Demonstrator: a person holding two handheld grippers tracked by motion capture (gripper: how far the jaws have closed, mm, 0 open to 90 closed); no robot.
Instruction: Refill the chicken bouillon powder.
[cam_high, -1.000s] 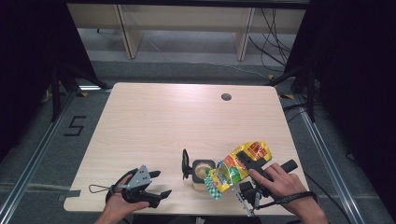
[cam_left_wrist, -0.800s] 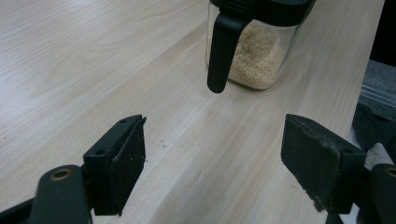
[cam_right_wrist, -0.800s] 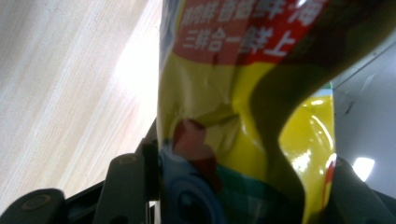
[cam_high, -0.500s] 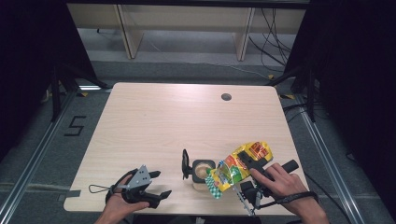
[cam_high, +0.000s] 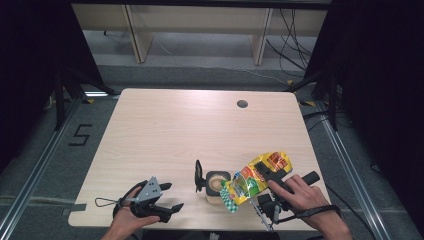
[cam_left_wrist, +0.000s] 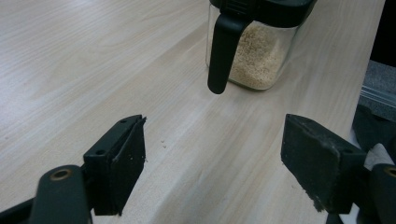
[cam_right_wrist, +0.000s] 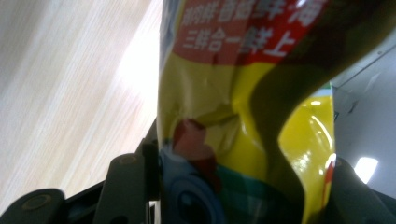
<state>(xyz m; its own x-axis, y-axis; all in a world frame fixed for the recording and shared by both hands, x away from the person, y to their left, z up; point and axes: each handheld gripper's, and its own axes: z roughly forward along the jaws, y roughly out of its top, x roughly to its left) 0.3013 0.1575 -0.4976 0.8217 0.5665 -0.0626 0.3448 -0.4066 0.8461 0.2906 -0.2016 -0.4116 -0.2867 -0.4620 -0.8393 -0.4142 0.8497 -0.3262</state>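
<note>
A glass jar (cam_high: 216, 184) with a black flip lid standing open holds pale grains near the table's front edge; in the left gripper view the jar (cam_left_wrist: 259, 51) stands ahead of the jaws with its lid hanging down. My right gripper (cam_high: 262, 172) is shut on a yellow snack bag (cam_high: 255, 181), tilted so its lower end hangs over the jar's mouth. In the right gripper view the bag (cam_right_wrist: 243, 112) is squeezed between the jaws. My left gripper (cam_high: 167, 197) rests open at the front left, nothing between its fingers (cam_left_wrist: 123, 165).
The light wooden table (cam_high: 175, 130) has a round cable hole (cam_high: 242, 104) at the back right. Shelving legs and cables stand on the floor beyond the far edge. A few spilled grains (cam_left_wrist: 162, 143) lie on the wood by the left jaws.
</note>
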